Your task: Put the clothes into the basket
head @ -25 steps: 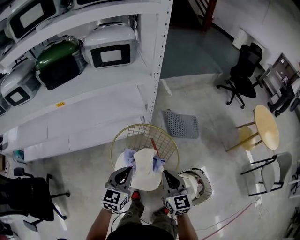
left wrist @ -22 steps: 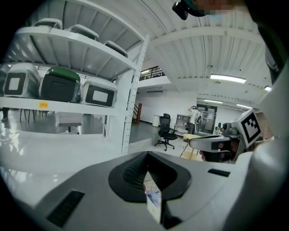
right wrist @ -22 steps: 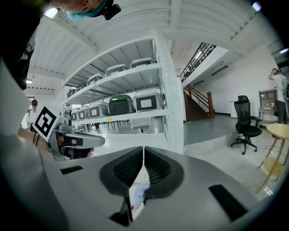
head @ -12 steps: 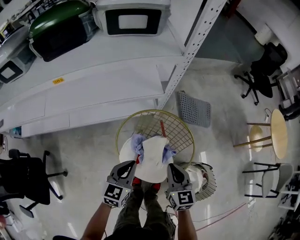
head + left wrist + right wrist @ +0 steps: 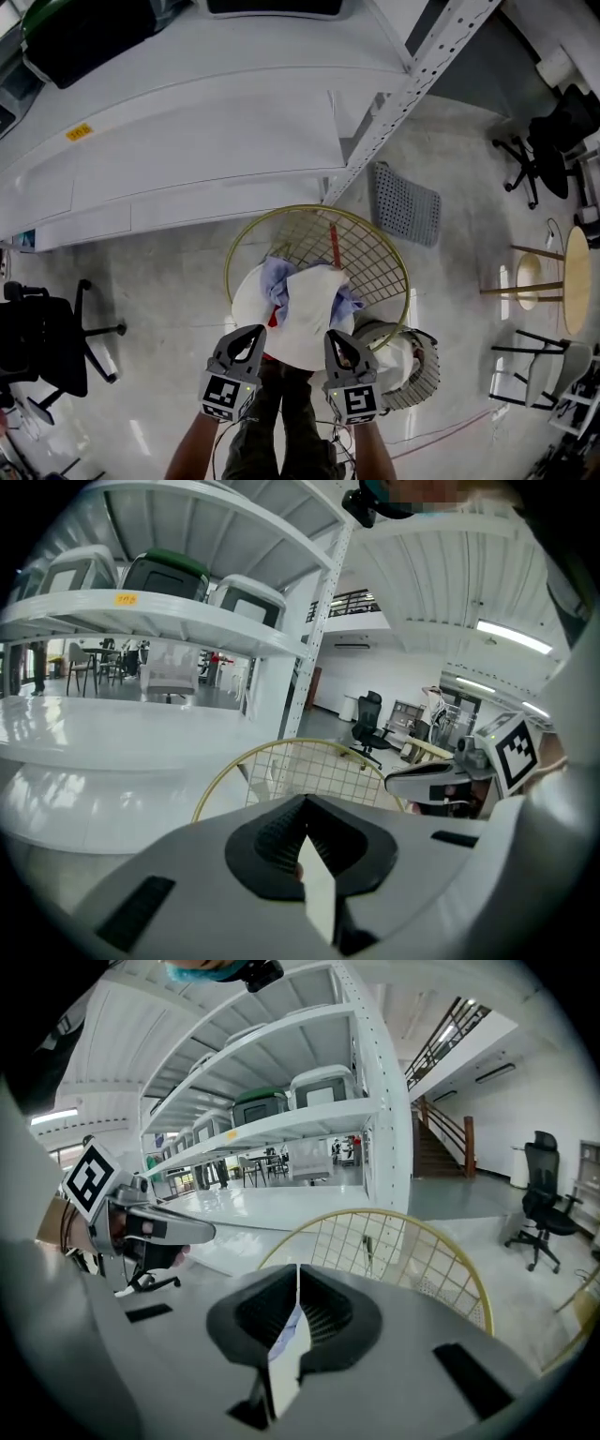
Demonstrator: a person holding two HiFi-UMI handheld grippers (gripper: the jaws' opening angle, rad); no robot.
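Over the grey floor [image 5: 159, 281], your left gripper [image 5: 249, 336] and right gripper [image 5: 336, 339] each clench the white garment [image 5: 305, 323] above the wire basket [image 5: 367, 258] at frame centre; judged next: lower it inside, then release.

No word or number can be read with certainty. A small yellow label [image 5: 79, 132] sits on the front edge of the white shelf [image 5: 197, 141]. It carries dark print, but this is too small and blurred to read. The cubes on the left gripper [image 5: 249, 336] and the right gripper [image 5: 336, 339] show only black-and-white square patterns, without letters.
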